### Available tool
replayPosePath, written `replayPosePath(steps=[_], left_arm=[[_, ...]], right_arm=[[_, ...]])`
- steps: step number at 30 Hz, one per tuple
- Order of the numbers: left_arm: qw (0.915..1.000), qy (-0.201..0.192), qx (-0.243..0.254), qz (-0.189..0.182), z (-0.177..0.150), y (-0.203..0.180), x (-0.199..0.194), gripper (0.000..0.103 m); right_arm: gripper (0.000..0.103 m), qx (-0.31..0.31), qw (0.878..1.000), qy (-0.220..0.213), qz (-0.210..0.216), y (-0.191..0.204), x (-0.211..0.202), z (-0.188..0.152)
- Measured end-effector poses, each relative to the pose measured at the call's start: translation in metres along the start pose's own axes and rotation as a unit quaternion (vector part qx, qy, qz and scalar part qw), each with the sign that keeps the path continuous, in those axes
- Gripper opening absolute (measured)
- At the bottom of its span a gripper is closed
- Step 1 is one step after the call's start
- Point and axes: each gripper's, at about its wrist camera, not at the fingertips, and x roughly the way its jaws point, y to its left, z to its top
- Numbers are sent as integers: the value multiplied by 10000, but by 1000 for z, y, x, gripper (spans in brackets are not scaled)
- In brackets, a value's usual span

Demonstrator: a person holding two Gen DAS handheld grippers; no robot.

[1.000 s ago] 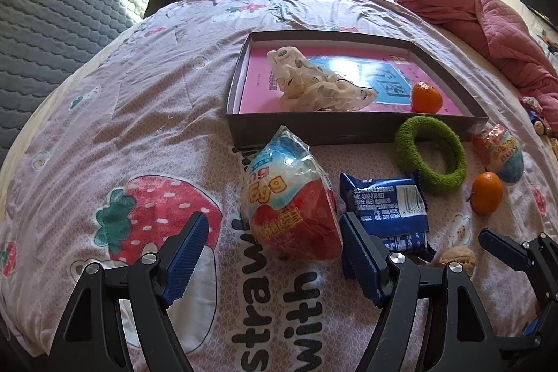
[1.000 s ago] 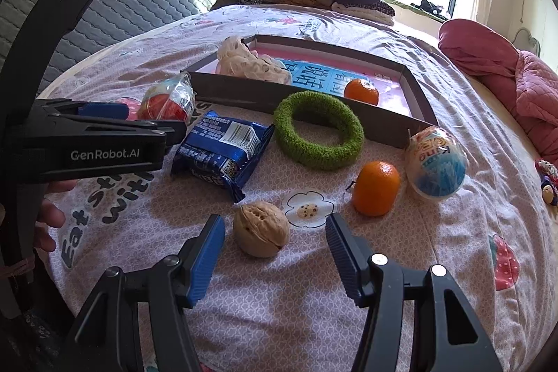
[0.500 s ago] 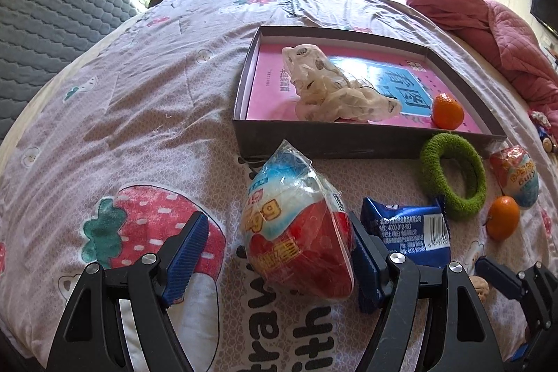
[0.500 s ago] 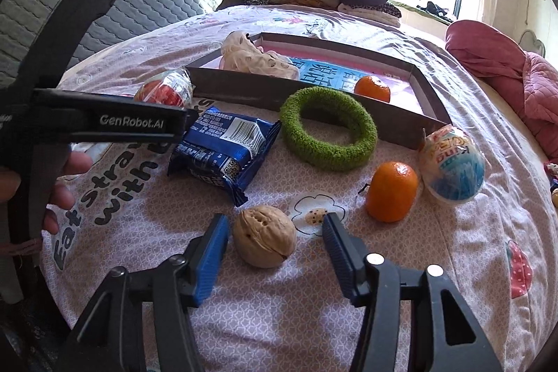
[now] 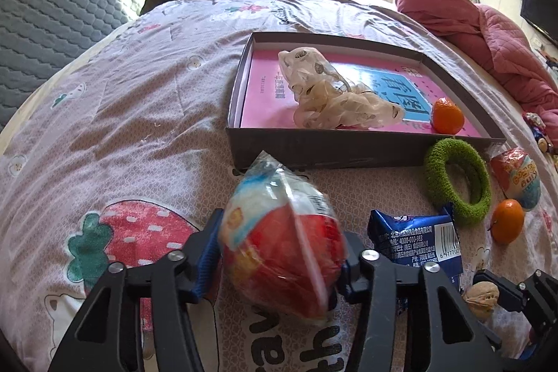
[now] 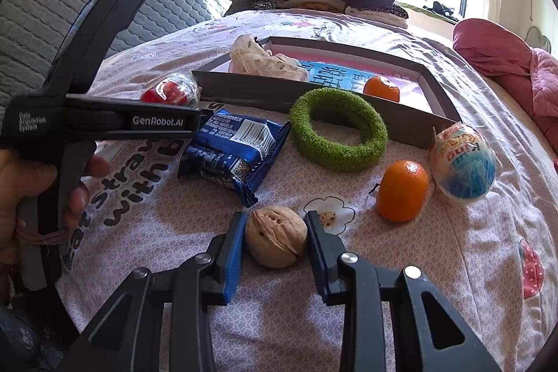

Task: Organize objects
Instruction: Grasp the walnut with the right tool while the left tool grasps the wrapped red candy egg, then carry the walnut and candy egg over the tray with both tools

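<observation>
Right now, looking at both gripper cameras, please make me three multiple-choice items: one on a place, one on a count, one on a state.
1. Where does the green ring lie?
A. inside the box
B. on the bedspread, in front of the box
C. on the clothes pile

2. How many oranges are visible?
A. one
B. two
C. four

3. What does the right gripper do?
A. stands open over nothing
B. is shut on the walnut
C. holds the blue packet

Answers:
1 B: the ring sits outside the box, by its near wall.
2 B: one orange in the box, one orange on the bedspread.
3 B: both pads press the walnut.
</observation>
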Motion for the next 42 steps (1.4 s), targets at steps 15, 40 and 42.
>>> replayPosePath(steps=[15, 40, 42], left_arm=[[9993, -275, 56, -250, -6, -2, -27, 50], [9969, -738, 225, -140, -14, -27, -95, 50], [9963, -811, 247, -137, -13, -29, -102, 50]], right_arm=[[34, 86, 9996, -254, 8, 0, -14, 7], [34, 269, 9949, -968, 34, -11, -61, 26], [34, 264, 9941, -1056, 30, -13, -66, 29]])
